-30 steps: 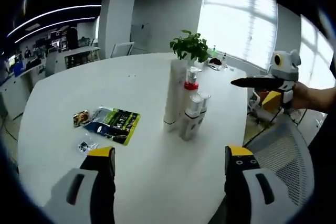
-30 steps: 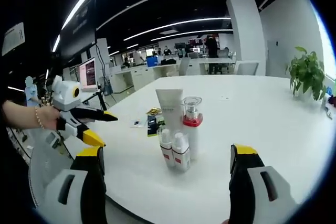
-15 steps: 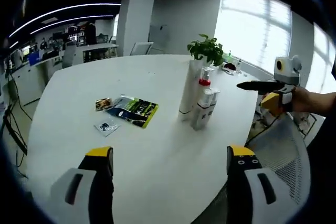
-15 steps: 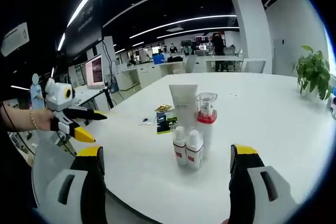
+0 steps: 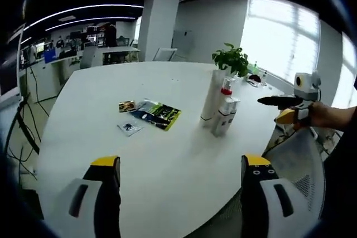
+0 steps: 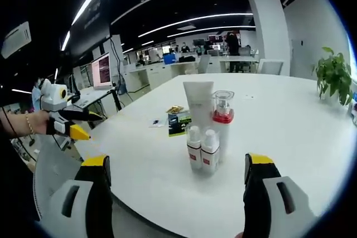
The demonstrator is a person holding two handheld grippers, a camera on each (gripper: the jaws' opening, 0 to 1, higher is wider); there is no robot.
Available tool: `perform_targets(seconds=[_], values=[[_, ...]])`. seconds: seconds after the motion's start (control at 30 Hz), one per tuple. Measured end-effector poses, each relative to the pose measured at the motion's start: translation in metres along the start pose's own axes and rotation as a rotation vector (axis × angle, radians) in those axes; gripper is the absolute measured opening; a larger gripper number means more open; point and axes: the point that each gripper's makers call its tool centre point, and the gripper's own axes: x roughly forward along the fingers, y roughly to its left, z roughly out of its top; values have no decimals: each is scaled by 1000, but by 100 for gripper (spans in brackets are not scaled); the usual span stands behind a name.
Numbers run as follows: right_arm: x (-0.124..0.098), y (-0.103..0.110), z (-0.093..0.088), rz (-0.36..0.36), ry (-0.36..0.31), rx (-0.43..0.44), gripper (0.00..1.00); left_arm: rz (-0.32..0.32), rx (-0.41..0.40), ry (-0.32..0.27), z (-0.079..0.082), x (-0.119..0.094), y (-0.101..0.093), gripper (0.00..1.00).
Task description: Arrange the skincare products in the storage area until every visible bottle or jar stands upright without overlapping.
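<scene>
- The left hand-held gripper (image 5: 175, 185) is held open with nothing between its jaws, above the near edge of the white table (image 5: 111, 137); it is also seen at the left of the right gripper view.
- The right hand-held gripper (image 6: 175, 185) is likewise open and empty.
- A white tube (image 6: 199, 103), a red-collared pump bottle (image 6: 222, 124) and two small white bottles (image 6: 201, 149) are seen standing upright, close together, near the table's middle.
- Flat sachets (image 5: 150, 115) are seen lying apart from the cluster; a potted plant (image 5: 233, 59) is placed behind.
</scene>
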Motion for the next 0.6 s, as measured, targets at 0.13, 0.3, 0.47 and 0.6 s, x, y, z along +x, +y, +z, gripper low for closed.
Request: perform_targets(seconds=[0.13,0.3,0.47,0.6], values=[[-2,2,-3,-3,1,-3,99,8,-12,5,-7,-5,-1,82],[-3,0,-3,-6,-4,-6,99,6,-19,17,-13,-8,-2,82],[-3,0,-3,-6,-1,-11,99,10,-18,19,-12,-9,-1,81],[-2,-1,-4,-7,0,-6,99,7,-5,25,-11,-8,-2,81]])
